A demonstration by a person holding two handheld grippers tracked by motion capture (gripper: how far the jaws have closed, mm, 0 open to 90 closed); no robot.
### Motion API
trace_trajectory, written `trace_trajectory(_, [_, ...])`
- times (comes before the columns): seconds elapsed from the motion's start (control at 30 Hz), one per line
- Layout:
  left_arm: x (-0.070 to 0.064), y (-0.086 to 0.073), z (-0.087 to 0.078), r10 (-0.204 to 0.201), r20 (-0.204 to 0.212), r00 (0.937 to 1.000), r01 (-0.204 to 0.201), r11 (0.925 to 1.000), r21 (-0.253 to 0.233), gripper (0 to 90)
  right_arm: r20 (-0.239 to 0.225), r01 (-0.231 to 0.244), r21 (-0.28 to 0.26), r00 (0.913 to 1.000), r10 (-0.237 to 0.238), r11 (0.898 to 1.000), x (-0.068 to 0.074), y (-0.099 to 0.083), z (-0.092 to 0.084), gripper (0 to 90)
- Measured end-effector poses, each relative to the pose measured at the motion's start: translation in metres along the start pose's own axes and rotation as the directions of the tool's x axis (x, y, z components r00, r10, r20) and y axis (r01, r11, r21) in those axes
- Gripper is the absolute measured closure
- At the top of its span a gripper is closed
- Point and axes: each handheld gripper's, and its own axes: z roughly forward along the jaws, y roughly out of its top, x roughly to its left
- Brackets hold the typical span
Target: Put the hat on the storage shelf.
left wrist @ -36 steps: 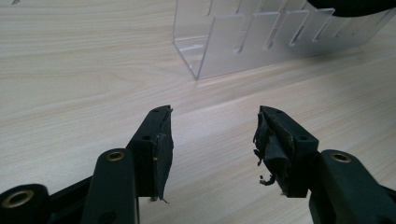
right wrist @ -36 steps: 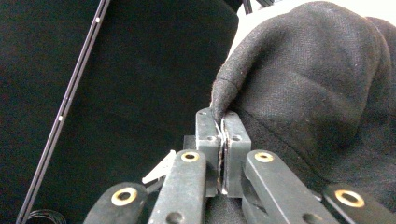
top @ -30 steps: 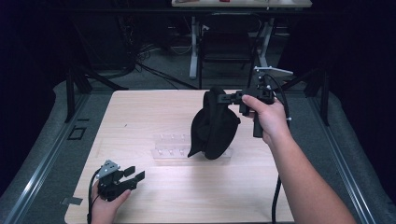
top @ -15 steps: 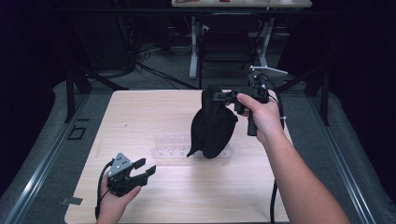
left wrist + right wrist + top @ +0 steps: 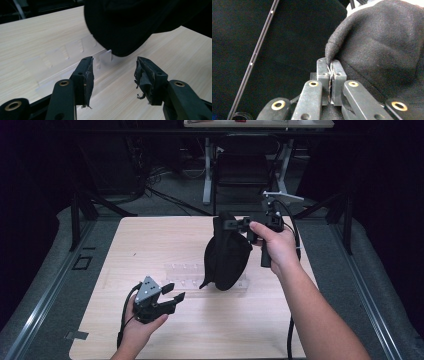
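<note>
Cloth pouch (image 5: 227, 255), black, coarse-woven and limp, hangs pinched at its edge by the clamped right gripper (image 5: 239, 224); left gripper (image 5: 172, 292) gapes, holding nothing.

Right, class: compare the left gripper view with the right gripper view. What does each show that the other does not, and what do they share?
Left gripper view alone: the light wooden table, a clear plastic rack lying on it, and the left hand-held gripper with its jaws apart and nothing between them; they have just been closing a little. Right gripper view alone: the right hand-held gripper pinched shut on an edge of the black fabric bag, against a dark background. Shared: the black fabric bag, which hangs above the rack in the left gripper view.
</note>
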Motion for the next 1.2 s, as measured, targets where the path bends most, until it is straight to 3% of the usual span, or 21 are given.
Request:
trace_trajectory(0.07, [-0.004, 0.003, 0.004, 0.016, 0.008, 0.9998, -0.016, 0.9999, 0.004, 49.9, -0.006, -0.003, 0.001, 1.0, 0.003, 1.0, -0.002, 0.0, 0.0, 88.1])
trace_trajectory(0.37, [-0.017, 0.013, 0.016, 0.02, 0.059, 0.9981, -0.02, 0.9998, 0.0, 51.0, -0.001, -0.007, -0.003, 1.0, 0.007, 1.0, 0.0, 0.001, 0.002, 88.0])
trace_trajectory(0.43, [-0.019, 0.014, 0.018, 0.016, 0.059, 0.9981, -0.016, 0.9999, -0.001, 51.2, 0.0, -0.008, -0.001, 1.0, 0.008, 1.0, 0.0, 0.001, 0.002, 88.0])
trace_trajectory(0.63, [-0.026, 0.021, 0.029, 0.051, 0.059, 0.9969, -0.052, 0.9985, 0.016, 60.1, -0.003, -0.002, 0.002, 1.0, 0.002, 1.0, 0.001, 0.001, 0.005, 88.0])
trace_trajectory(0.73, [-0.031, 0.021, 0.038, 0.096, 0.038, 0.9946, -0.098, 0.9937, 0.054, 65.9, -0.003, 0.006, 0.01, 1.0, -0.006, 1.0, 0.003, 0.001, 0.007, 87.8])
trace_trajectory(0.83, [-0.034, 0.02, 0.041, 0.114, 0.027, 0.9931, -0.116, 0.9912, 0.064, 69.4, -0.005, 0.007, 0.011, 1.0, -0.007, 1.0, 0.003, 0.001, 0.008, 87.8])
trace_trajectory(0.87, [-0.035, 0.02, 0.044, 0.131, 0.007, 0.9914, -0.131, 0.9891, 0.068, 70.5, -0.005, 0.006, 0.01, 1.0, -0.006, 1.0, 0.004, 0.001, 0.008, 87.8])
trace_trajectory(1.2, [-0.032, 0.018, 0.048, 0.135, -0.019, 0.9906, -0.134, 0.9883, 0.073, 81.0, -0.005, 0.011, 0.015, 0.9999, -0.011, 1.0, 0.006, -0.001, 0.01, 87.8])
